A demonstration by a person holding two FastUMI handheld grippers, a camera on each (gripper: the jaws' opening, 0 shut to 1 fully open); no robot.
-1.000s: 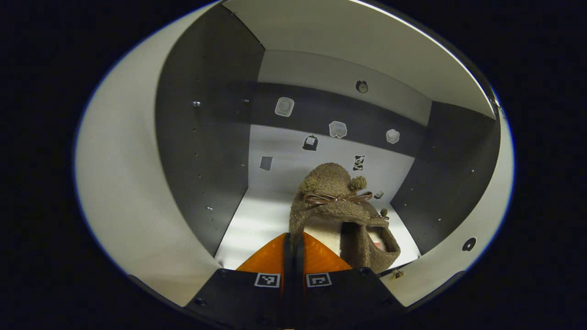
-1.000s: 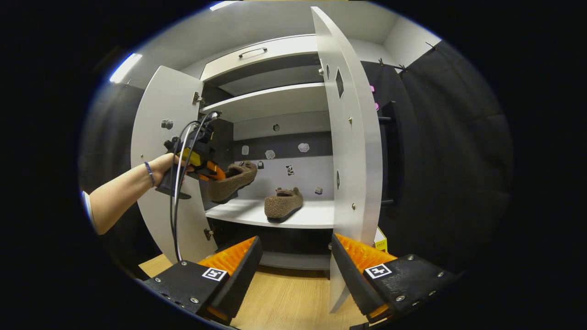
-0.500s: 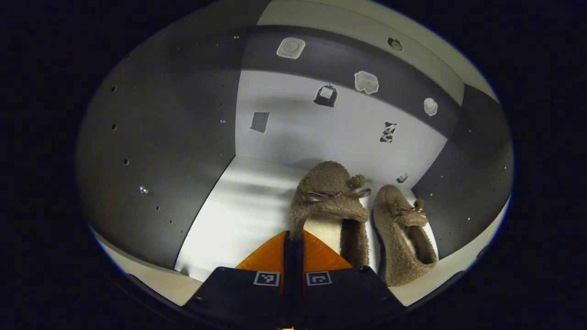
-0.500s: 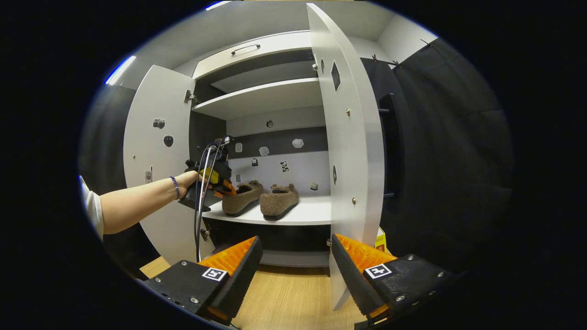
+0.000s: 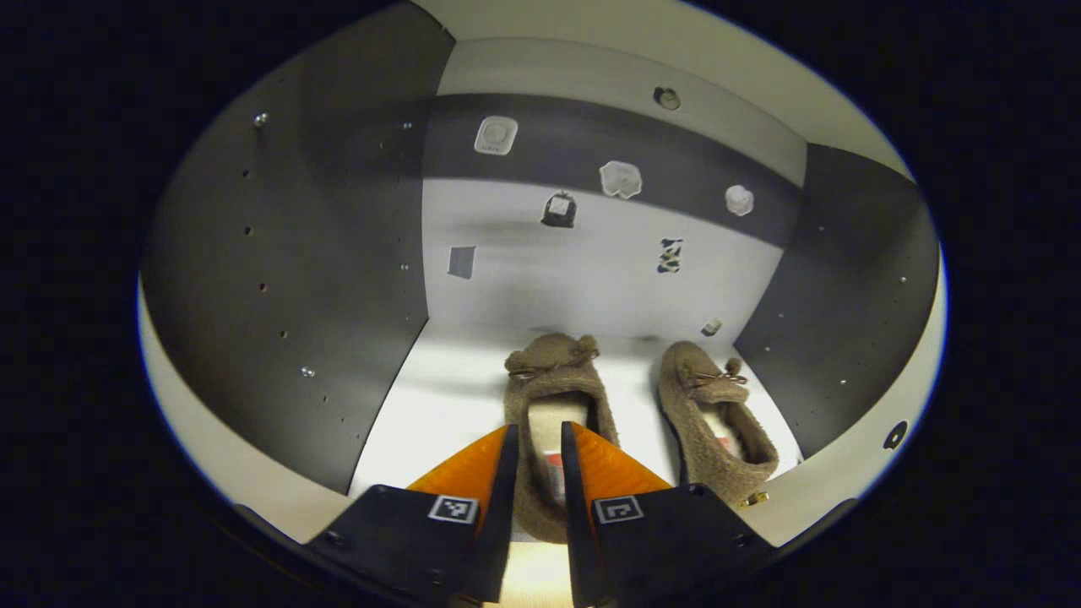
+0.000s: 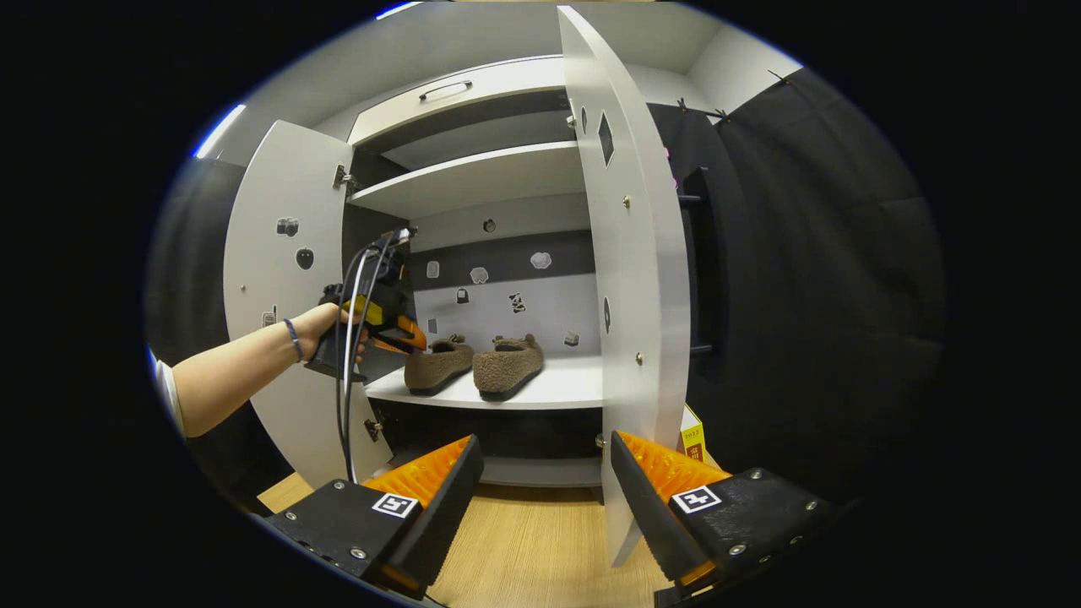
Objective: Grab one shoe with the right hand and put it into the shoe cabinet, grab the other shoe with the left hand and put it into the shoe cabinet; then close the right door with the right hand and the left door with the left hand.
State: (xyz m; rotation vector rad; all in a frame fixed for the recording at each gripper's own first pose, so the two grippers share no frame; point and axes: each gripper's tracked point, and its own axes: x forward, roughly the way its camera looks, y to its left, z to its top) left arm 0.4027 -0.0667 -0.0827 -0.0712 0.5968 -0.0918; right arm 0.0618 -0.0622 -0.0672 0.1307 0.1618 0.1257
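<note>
In the right gripper view, the white left door of the shoe cabinet stands swung wide at the left. In front of it a person's bare forearm and hand hold the left gripper at the front left edge of the white shelf. That gripper sits just at the heel of the left fuzzy brown slipper with a thin bow. In the left gripper view its fingers stand slightly apart with the heel showing in the gap between them. They look to have let go, though whether they touch the fleece I cannot tell. The slipper sits flat on the shelf, toe toward the back panel, so it seems set down to stay.

Just beside it to the right lies the matching second brown slipper, also toe-in, near the shelf's right front corner. Both shoes sit side by side, close to the front edge, so the doors should clear them.

Further right, the white right door hangs open, edge-on to the camera. The right gripper hovers low over the light wooden floor before the cabinet, fingers wide apart and empty. It is well placed to reach that door's edge, which I judge to be the next step.
</note>
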